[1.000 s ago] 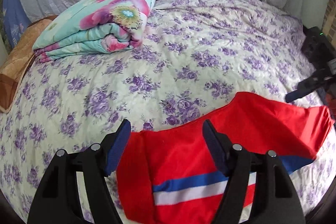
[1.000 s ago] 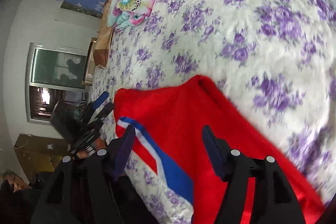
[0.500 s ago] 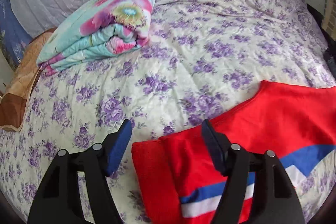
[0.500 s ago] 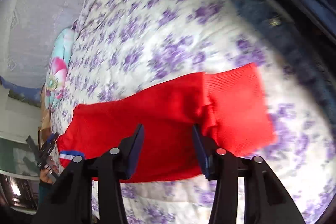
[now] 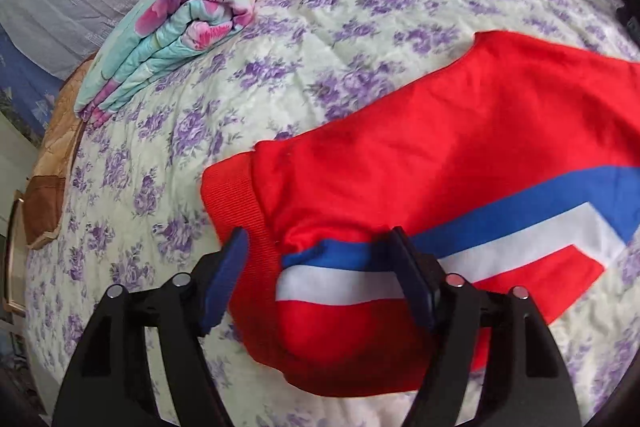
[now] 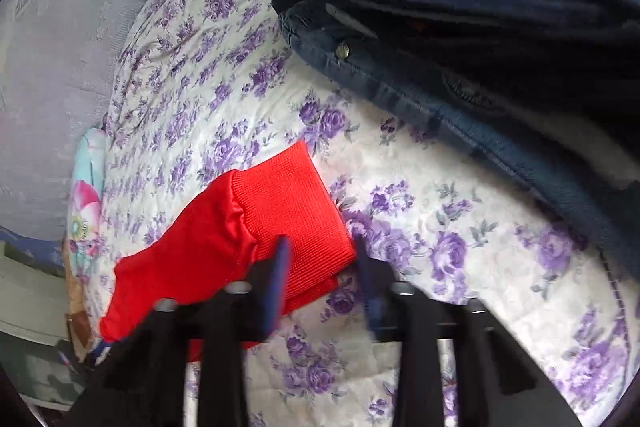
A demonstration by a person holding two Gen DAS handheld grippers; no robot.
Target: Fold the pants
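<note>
Red pants (image 5: 420,155) with a blue and white stripe lie on the flowered bedspread (image 5: 320,27). In the left wrist view my left gripper (image 5: 318,269) is open, its jaws either side of the striped part beside the ribbed band (image 5: 236,203). In the right wrist view the pants (image 6: 208,255) end in a ribbed red cuff (image 6: 296,203). My right gripper (image 6: 320,267) is open, its jaws astride the cuff's near corner. Neither gripper holds cloth.
A folded turquoise flowered quilt (image 5: 180,27) lies at the back left of the bed, with a brown pillow (image 5: 48,187) beside it. Dark blue jeans and other dark clothes (image 6: 460,27) are piled at the bed's right side.
Both grippers moved down and closer to the pants. The left now straddles the striped end by the band. The right swung along the leg to the cuff and its jaws narrowed.
</note>
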